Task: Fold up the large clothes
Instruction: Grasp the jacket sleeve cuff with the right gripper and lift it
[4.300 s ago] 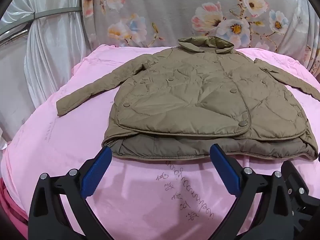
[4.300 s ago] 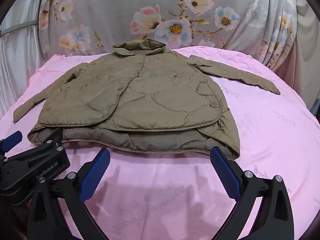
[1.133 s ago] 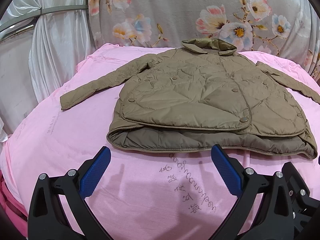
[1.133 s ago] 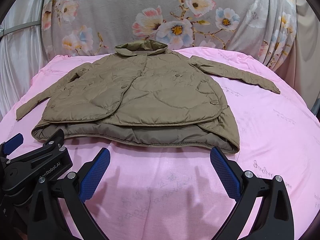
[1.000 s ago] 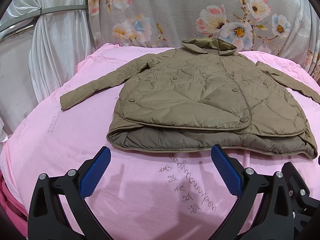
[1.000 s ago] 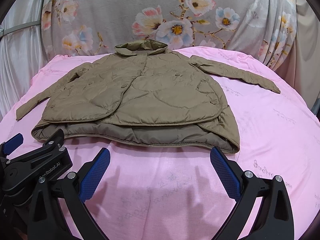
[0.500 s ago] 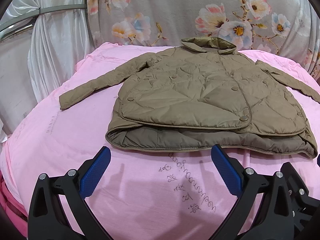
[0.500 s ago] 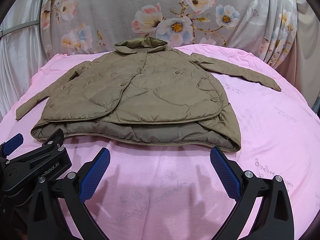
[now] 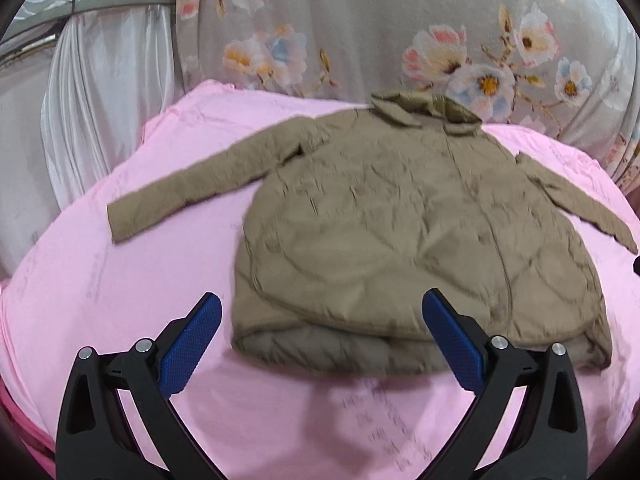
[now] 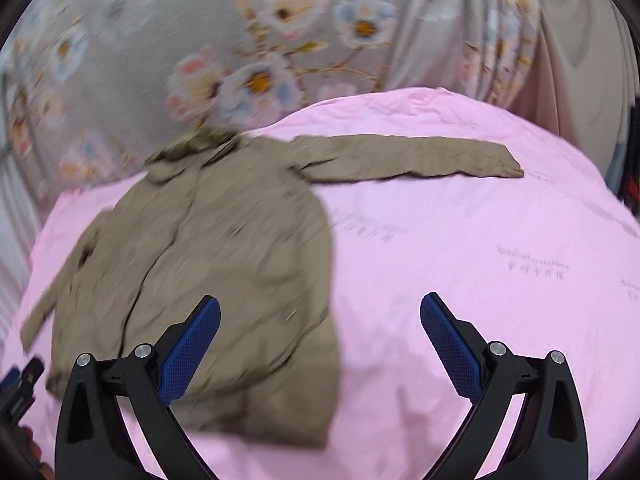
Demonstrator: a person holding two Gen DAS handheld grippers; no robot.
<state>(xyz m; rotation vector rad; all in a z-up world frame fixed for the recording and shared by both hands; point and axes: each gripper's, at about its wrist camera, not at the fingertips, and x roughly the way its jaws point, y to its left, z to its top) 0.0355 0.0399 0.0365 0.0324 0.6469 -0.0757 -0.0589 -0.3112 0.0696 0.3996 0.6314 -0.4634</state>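
The brown quilted jacket (image 9: 404, 232) lies flat, front up, on the pink bed sheet (image 9: 140, 280), collar toward the flowered curtain (image 9: 360, 28), with one sleeve (image 9: 192, 188) stretched out to the left and the other sleeve (image 10: 404, 158) out to the right. No fold shows in the body or sleeves, so by my reading the folding has not begun and all of it is left. The left gripper (image 9: 322, 336) hangs over the hem and the right gripper (image 10: 320, 338) over the jacket's right edge, both with jaws spread wide and holding nothing.
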